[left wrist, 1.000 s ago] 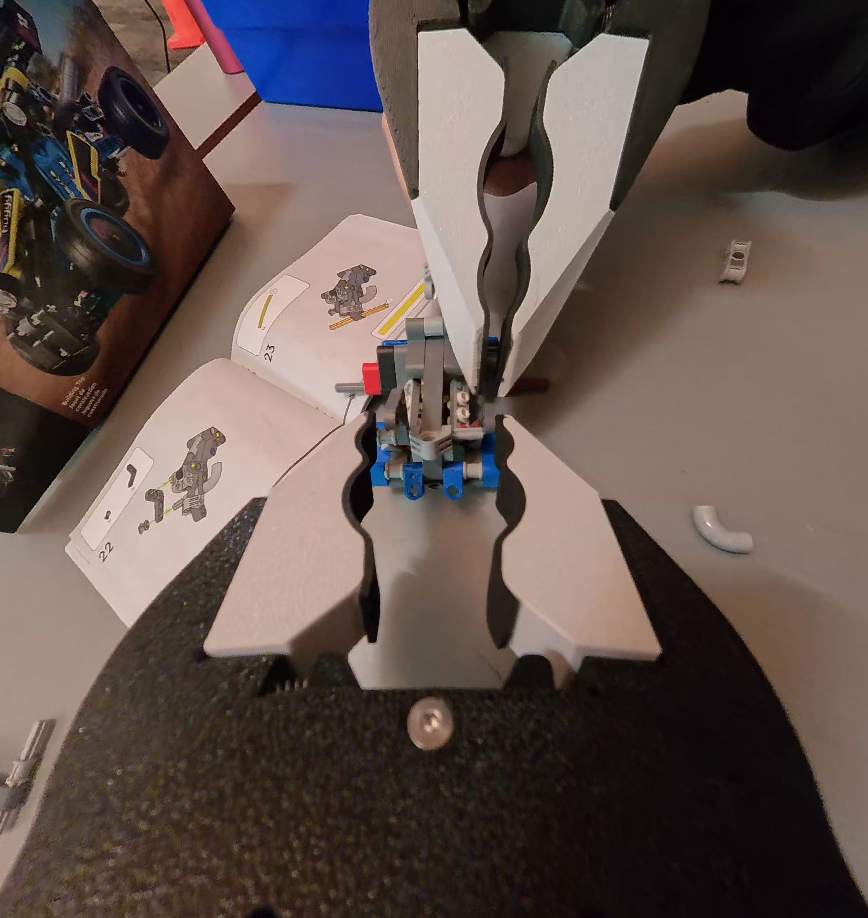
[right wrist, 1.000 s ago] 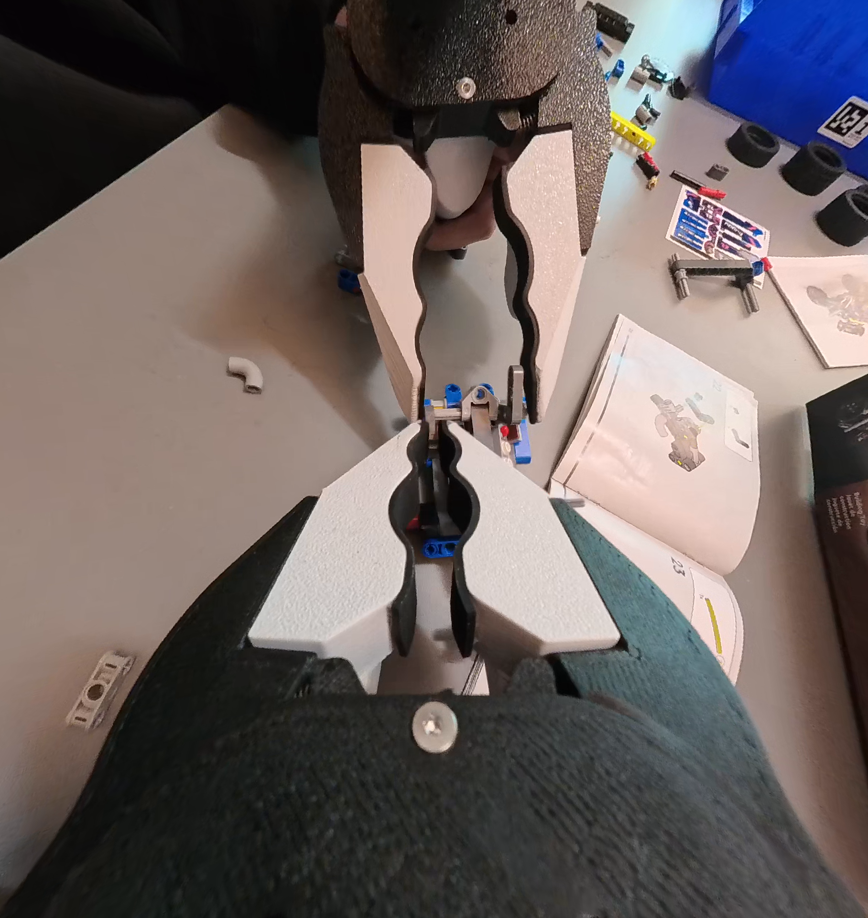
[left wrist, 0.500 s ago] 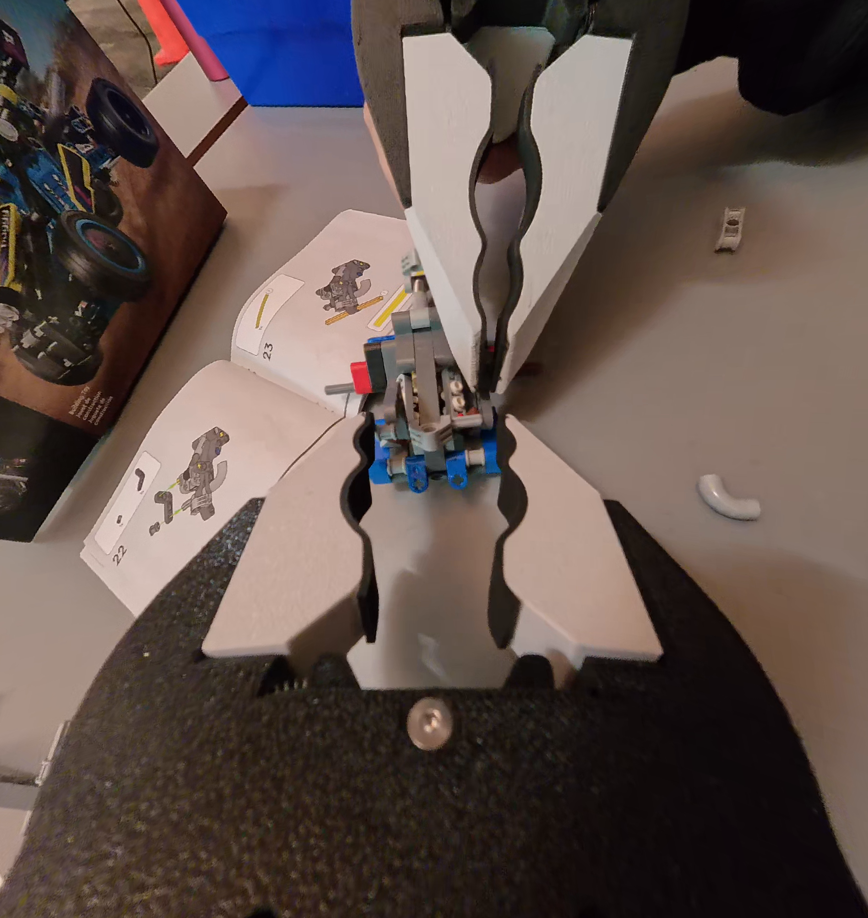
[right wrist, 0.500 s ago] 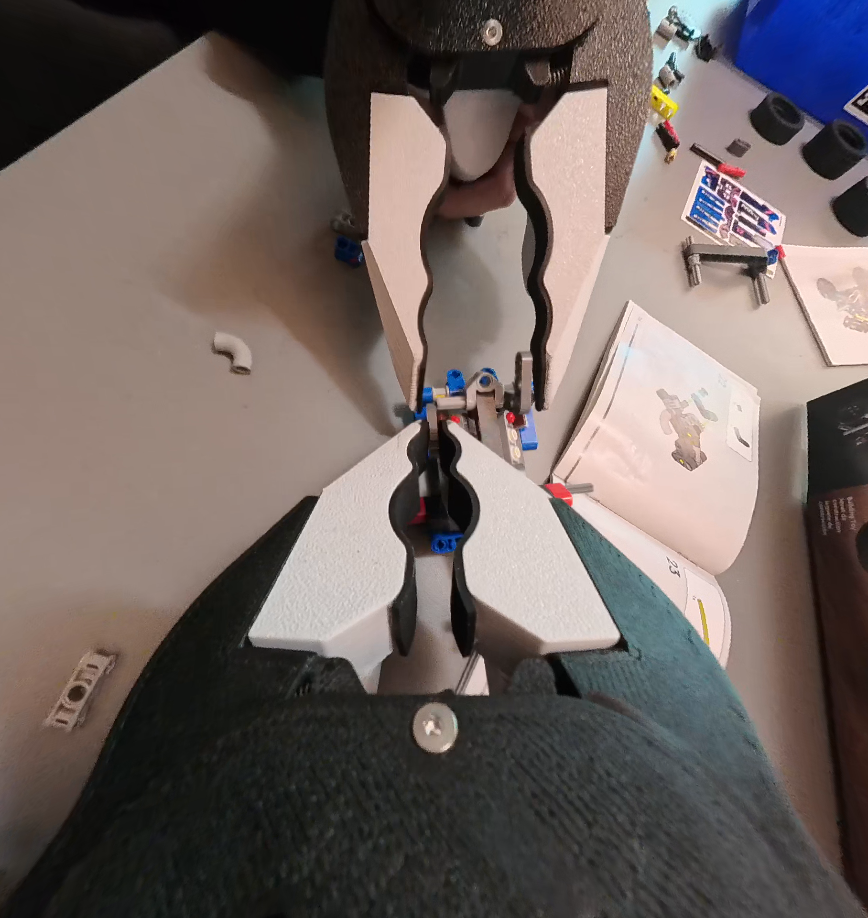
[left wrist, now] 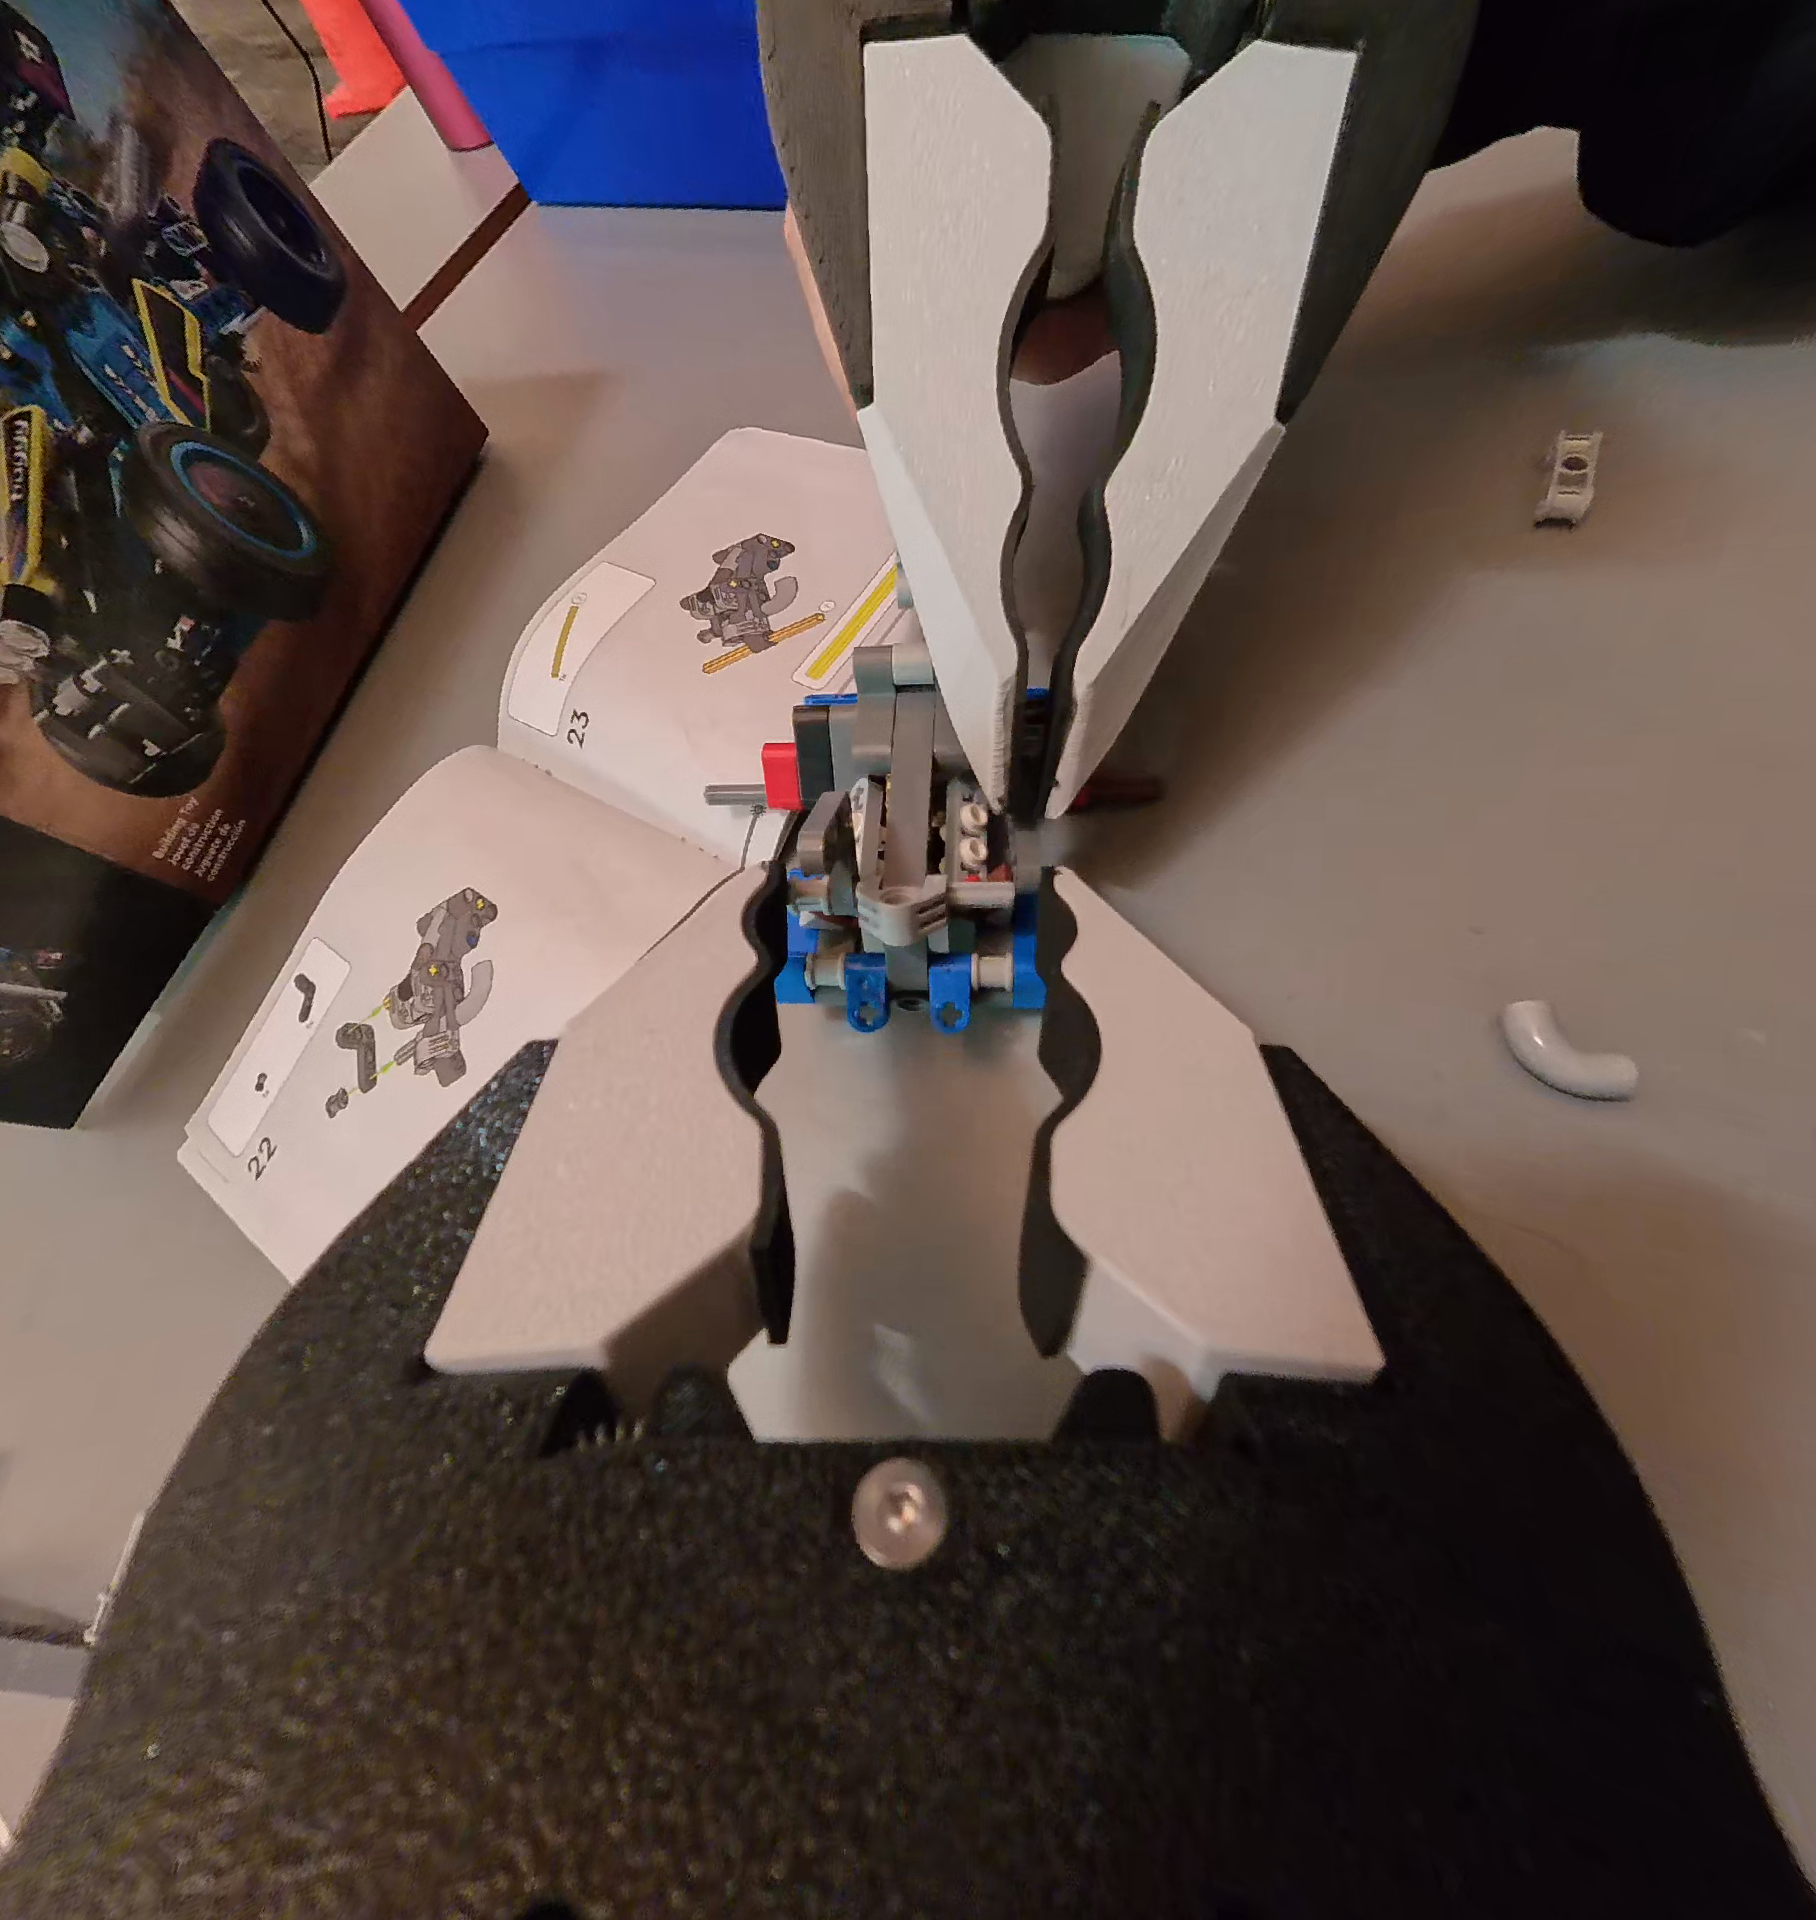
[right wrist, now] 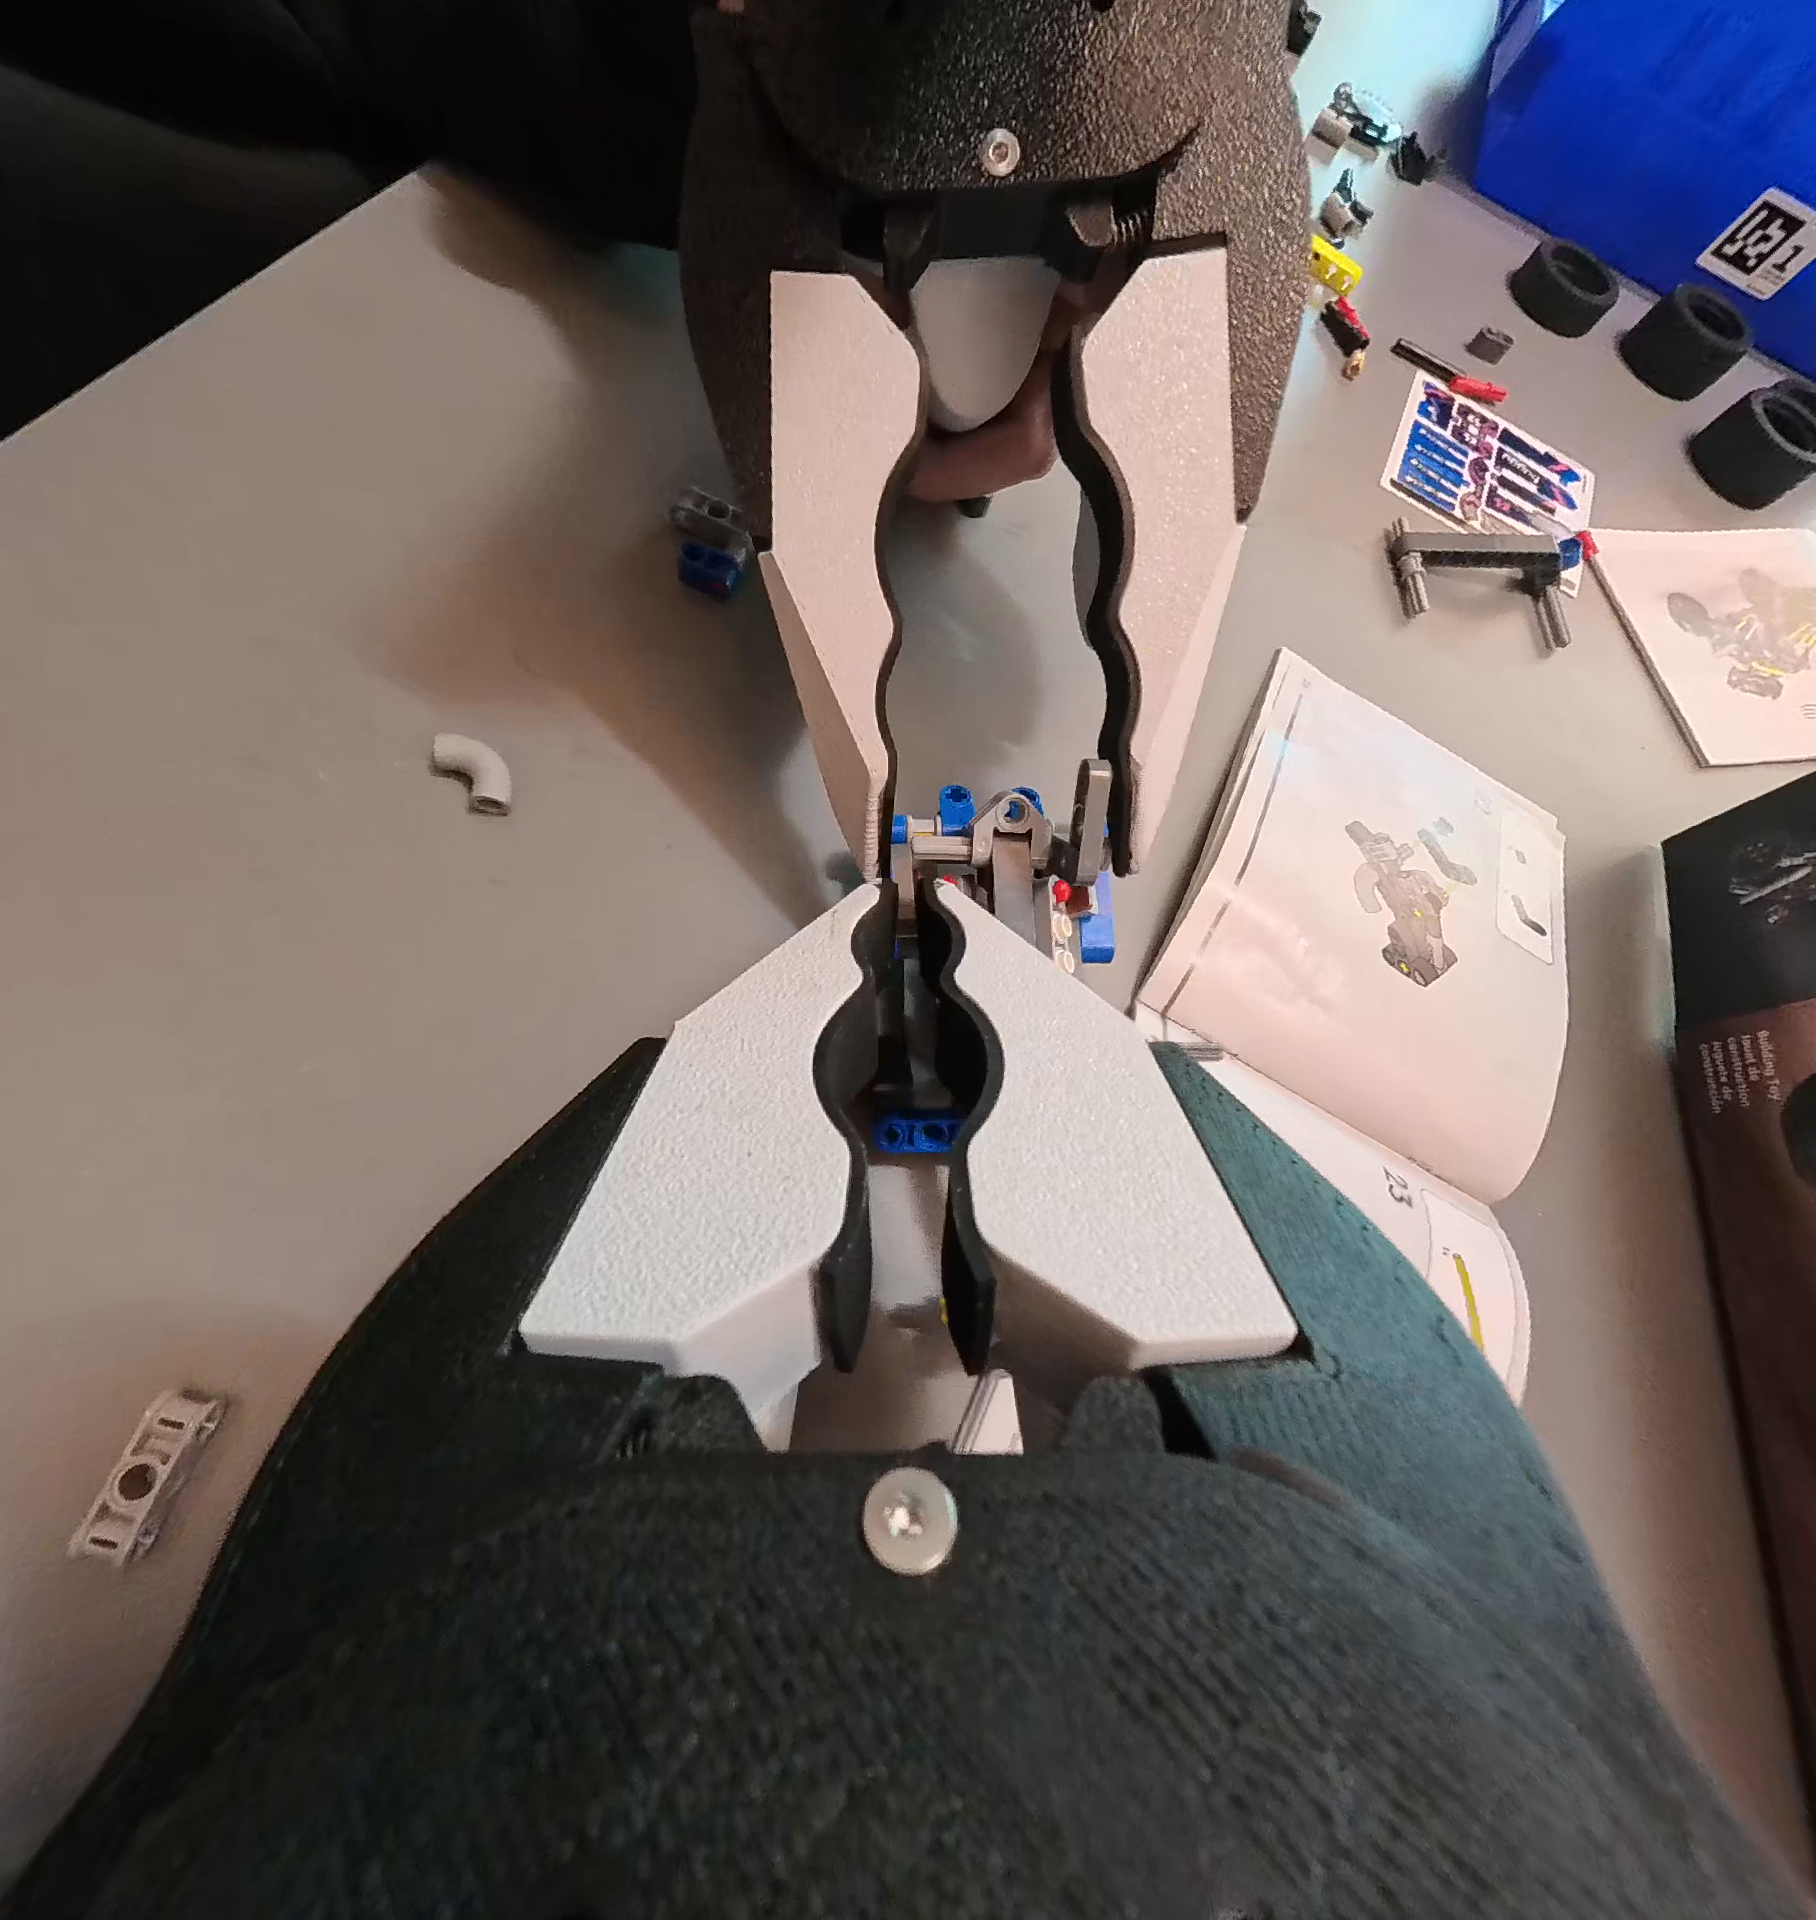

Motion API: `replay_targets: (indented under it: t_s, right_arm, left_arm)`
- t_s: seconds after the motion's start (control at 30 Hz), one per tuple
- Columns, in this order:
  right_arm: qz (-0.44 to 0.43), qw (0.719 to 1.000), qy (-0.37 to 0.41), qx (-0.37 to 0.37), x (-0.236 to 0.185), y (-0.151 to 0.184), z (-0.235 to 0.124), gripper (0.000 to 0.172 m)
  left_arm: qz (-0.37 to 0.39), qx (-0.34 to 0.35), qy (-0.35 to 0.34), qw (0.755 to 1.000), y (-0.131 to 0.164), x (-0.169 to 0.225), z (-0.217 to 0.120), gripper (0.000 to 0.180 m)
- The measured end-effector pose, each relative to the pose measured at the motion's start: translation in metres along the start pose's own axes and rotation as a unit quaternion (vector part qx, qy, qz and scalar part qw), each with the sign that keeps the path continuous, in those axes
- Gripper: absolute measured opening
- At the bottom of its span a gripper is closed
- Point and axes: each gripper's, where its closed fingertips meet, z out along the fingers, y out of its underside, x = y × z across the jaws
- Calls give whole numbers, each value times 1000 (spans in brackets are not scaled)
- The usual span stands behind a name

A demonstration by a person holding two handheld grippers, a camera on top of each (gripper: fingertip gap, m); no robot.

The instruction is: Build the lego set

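Note:
A small blue and grey brick assembly (left wrist: pixel 904 904) stands on the grey table (left wrist: pixel 1403 779). My left gripper (left wrist: pixel 909 894) is shut on it, with a pad on each blue side of its base. The right wrist view shows the same: the left gripper (right wrist: pixel 997 842) comes in from the far side with the assembly (right wrist: pixel 1018 831) between its pads. My right gripper (right wrist: pixel 914 909) is almost shut on a thin dark part at the assembly's side. In the left wrist view the right gripper (left wrist: pixel 1034 790) comes down from above and pinches that dark part.
An open instruction booklet (left wrist: pixel 530 935) and a toy car box (left wrist: pixel 156 468) lie to one side. A white curved piece (left wrist: pixel 1569 1060) and a light grey connector (left wrist: pixel 1569 478) lie loose. A blue bin (right wrist: pixel 1662 125), black tyres (right wrist: pixel 1683 343), a sticker sheet (right wrist: pixel 1486 468) and small parts are farther off. My left and right fingertips are right by each other.
Both grippers and the assembly have shifted slightly together. Both grasps stay as they were.

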Motion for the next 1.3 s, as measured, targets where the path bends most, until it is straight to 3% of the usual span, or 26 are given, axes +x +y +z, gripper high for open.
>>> replay_targets:
  t_s: [0.03, 1.3]
  right_arm:
    - [-2, 1000, 1, 0, 0, -1, 0, 0]
    - [20, 1000, 10, 14, 3, 2, 4, 2]
  left_arm:
    - [-1, 0, 0, 1000, 0, 0, 0, 44]
    - [8, 2, -14, 1000, 1, -4, -1, 43]
